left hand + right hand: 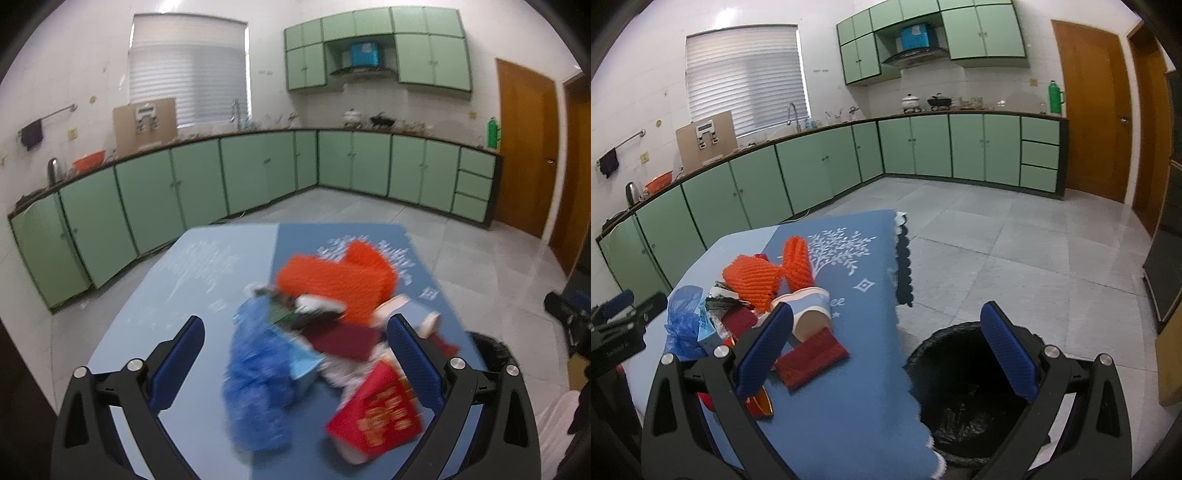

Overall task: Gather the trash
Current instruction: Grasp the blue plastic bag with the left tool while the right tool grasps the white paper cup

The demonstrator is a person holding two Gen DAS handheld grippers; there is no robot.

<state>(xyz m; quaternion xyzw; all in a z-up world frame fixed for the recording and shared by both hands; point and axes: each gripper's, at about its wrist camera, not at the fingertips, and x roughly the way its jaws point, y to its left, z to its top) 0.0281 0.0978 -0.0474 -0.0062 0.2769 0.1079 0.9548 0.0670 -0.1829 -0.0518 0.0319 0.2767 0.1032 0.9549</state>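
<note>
A heap of trash lies on a table with a blue cloth (207, 280) (864, 391). It holds an orange foam net (340, 284) (757, 277), a crumpled blue plastic bag (258, 384) (683, 317), a red packet with gold print (376, 410), a dark red box (343, 339) (810, 358) and a paper cup (809, 314). My left gripper (295, 354) is open and hovers over the heap, empty. My right gripper (886, 350) is open and empty above the table's right edge, beside a bin with a black liner (964, 387).
Green cabinets (812, 170) run along the far walls. Grey tiled floor (1015, 251) lies to the right of the table. A wooden door (1089, 110) stands at the far right. My left gripper's body shows at the table's left edge (617, 332).
</note>
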